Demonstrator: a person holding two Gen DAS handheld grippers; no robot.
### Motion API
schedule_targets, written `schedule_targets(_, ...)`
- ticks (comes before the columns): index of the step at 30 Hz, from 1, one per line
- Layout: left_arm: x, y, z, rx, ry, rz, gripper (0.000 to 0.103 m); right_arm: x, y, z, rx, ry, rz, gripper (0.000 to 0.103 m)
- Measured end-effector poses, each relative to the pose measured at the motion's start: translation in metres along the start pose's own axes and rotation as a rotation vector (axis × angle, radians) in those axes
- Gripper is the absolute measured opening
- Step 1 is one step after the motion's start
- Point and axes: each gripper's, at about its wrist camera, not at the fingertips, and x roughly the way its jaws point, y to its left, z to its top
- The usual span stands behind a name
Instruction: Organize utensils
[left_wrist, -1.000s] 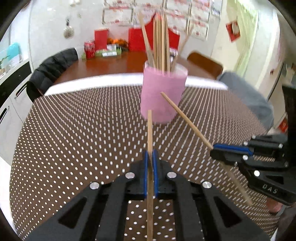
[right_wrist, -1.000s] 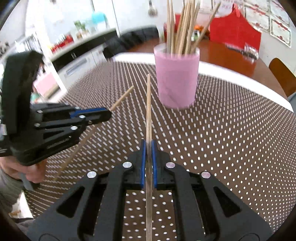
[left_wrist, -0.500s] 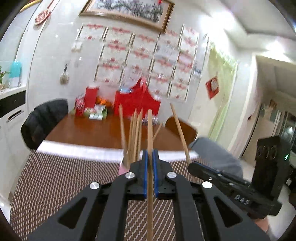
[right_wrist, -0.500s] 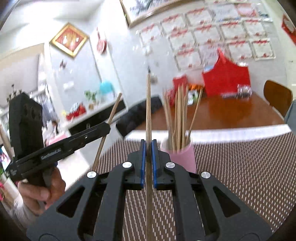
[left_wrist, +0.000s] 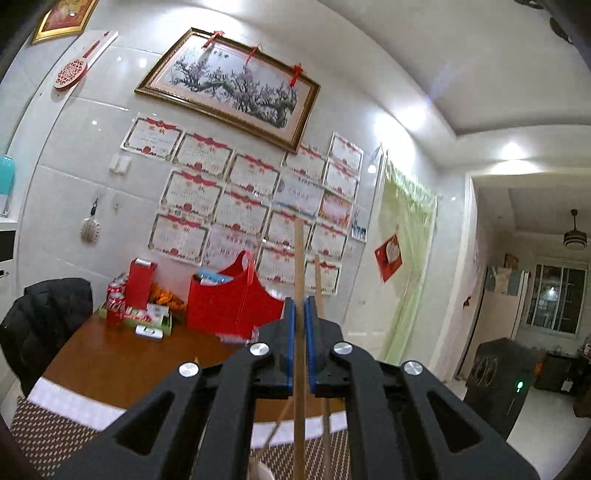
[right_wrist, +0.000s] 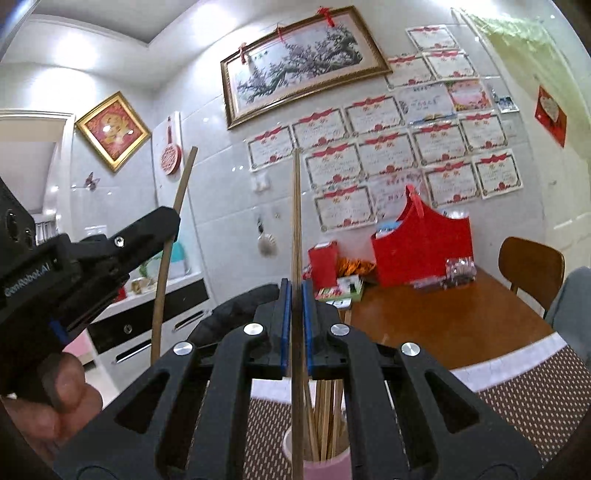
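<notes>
My left gripper is shut on a wooden chopstick held upright; it also shows in the right wrist view at the left, with its chopstick. My right gripper is shut on another chopstick, upright above the pink cup, which holds several chopsticks. In the left wrist view only the cup's rim shows at the bottom edge. A second stick rises just behind the left gripper's fingers.
The dotted brown mat covers the near table. Behind it is a wooden table with a red bag, boxes and cans. A brown chair stands right, a dark jacket on a chair left.
Both grippers have tilted up from near-flat over the mat to upright and risen, each keeping its chopstick. The cup has dropped from view centre to the bottom edge.
</notes>
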Motion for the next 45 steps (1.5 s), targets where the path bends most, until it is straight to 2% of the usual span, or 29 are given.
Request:
schedule_targets(6, 0.037, 0.022, -0.019, 0.009, -0.041, 0.001, 0.006, 0.038, -0.01, -0.003, 0.015, -0.029, -0.017, 0.007)
schedule_targets(13, 0.068, 0.052, -0.054, -0.027, -0.022, 0.017, 0.006, 0.061, -0.022, -0.026, 0.026, -0.001, -0.031, 0.007)
schedule_targets(19, 0.08, 0.068, -0.074, -0.037, 0.001, 0.046, 0.006, 0.073, -0.028, -0.04, 0.028, 0.016, -0.045, 0.007)
schedule_targets(30, 0.08, 0.073, -0.089, -0.024, 0.016, 0.084, 0.007, 0.082, -0.026, -0.061, 0.019, 0.072, -0.053, 0.009)
schedule_targets(31, 0.079, 0.074, -0.089, -0.026, 0.025, 0.084, 0.016, 0.08, -0.027, -0.061, 0.024, 0.079, -0.053, 0.021)
schedule_targets(32, 0.075, 0.075, -0.089, -0.034, 0.017, 0.084, 0.03, 0.077, -0.028, -0.06, 0.028, 0.079, -0.057, 0.043)
schedule_targets(33, 0.07, 0.077, -0.087, -0.048, -0.001, 0.093, 0.042, 0.075, -0.028, -0.059, 0.03, 0.08, -0.076, 0.054)
schedule_targets(34, 0.063, 0.078, -0.083, -0.06, -0.02, 0.111, 0.066, 0.071, -0.031, -0.058, 0.04, 0.075, -0.089, 0.075)
schedule_targets(35, 0.057, 0.079, -0.079, -0.069, -0.042, 0.131, 0.077, 0.066, -0.034, -0.057, 0.053, 0.057, -0.085, 0.089)
schedule_targets(37, 0.046, 0.078, -0.071, -0.069, -0.056, 0.138, 0.082, 0.053, -0.037, -0.05, 0.066, 0.027, -0.095, 0.097)
schedule_targets(41, 0.022, 0.068, -0.052, -0.03, -0.064, 0.186, 0.097, 0.03, -0.041, -0.029, 0.089, 0.008, -0.105, 0.097)
schedule_targets(45, -0.01, 0.046, -0.033, 0.034, -0.075, 0.243, 0.099, 0.002, -0.038, -0.008, 0.085, -0.025, -0.119, 0.097)
